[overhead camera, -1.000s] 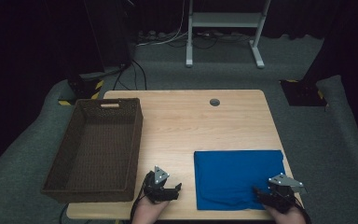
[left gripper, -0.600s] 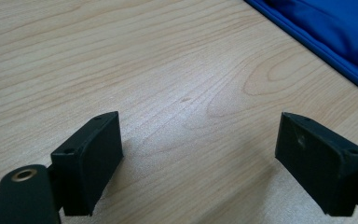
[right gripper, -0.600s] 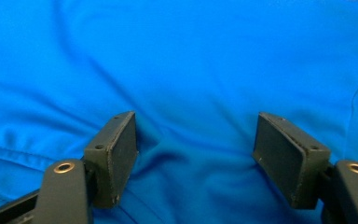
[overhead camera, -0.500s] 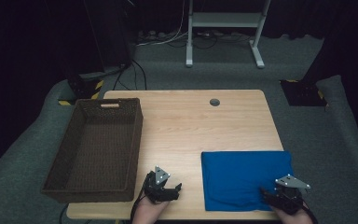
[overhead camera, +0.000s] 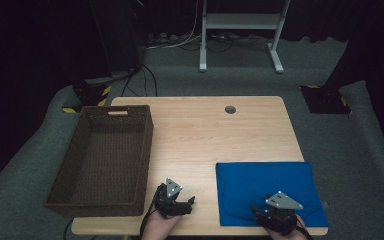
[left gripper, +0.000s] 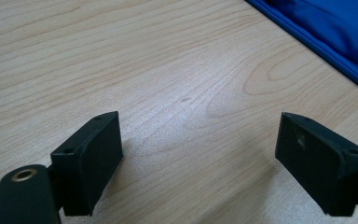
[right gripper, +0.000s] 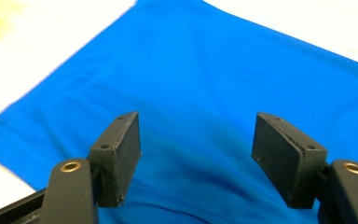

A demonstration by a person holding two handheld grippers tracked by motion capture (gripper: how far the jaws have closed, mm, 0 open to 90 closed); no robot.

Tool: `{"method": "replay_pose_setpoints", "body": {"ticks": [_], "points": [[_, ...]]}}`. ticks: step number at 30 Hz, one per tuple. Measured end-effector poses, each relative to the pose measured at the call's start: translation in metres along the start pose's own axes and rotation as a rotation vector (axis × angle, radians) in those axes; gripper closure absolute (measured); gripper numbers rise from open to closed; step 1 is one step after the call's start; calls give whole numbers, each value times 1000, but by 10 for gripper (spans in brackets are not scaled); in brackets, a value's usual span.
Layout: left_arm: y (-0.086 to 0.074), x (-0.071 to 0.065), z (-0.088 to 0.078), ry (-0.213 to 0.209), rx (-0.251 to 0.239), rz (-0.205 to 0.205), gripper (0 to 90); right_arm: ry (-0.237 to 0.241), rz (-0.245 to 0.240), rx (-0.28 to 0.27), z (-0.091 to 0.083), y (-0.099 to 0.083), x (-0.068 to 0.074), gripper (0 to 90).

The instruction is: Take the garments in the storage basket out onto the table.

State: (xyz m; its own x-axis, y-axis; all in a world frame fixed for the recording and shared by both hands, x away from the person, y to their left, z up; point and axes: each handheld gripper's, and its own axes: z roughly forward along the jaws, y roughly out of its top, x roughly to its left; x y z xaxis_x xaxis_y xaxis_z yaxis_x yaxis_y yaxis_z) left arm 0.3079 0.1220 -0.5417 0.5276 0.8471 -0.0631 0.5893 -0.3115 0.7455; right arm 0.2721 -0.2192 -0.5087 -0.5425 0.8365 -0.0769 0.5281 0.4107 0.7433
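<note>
From the high view, a blue cloth (overhead camera: 267, 192) lies flat on the near right part of the wooden desk (overhead camera: 205, 135), folded into a rectangle. Its long axis runs across the desk from left to right, its short sides facing the desk's left and right edges; its right end reaches close to the desk's right edge and its near edge lies close to the front edge. The right claw (overhead camera: 260, 212) sits over the near edge of the cloth, held by a hand at the bottom of the frame. The left claw (overhead camera: 187, 204) rests low over bare wood just left of the cloth, pointing toward it. A dark woven basket (overhead camera: 105, 160) stands along the left side of the desk, its long axis running front to back, well apart from the cloth.

In the left gripper view, the left claw (left gripper: 198, 156) stands wide apart with nothing between its jaws, only bare wood below. The folded edge of the cloth (left gripper: 335, 32) crosses the upper right corner on a slant.

In the right gripper view, the right claw (right gripper: 196, 156) is spread wide above the cloth (right gripper: 205, 70), its jaws having just eased slightly closer; the pads grip nothing, and the fabric lies smooth beneath them, one corner pointing away toward the top of the frame.
</note>
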Motion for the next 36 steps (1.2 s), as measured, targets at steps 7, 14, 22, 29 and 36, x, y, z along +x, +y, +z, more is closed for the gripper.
{"method": "replay_pose_setpoints", "body": {"ticks": [7, 14, 22, 29, 36], "points": [[0, 0, 0, 0, 0, 1, 150, 58, -40, -2, 13, 8, 35, 325], [0, 0, 0, -2, 0, -2, 150, 124, -67, 12, 27, 11, 61, 329], [0, 0, 0, -3, 0, -2, 149, 157, -94, 25, 35, 11, 82, 330], [0, -1, 1, 5, 3, 5, 149, 149, -81, 35, 37, 6, 81, 376], [0, -2, 1, 11, 8, 14, 146, 118, -63, 17, 36, 5, 71, 598]]}}
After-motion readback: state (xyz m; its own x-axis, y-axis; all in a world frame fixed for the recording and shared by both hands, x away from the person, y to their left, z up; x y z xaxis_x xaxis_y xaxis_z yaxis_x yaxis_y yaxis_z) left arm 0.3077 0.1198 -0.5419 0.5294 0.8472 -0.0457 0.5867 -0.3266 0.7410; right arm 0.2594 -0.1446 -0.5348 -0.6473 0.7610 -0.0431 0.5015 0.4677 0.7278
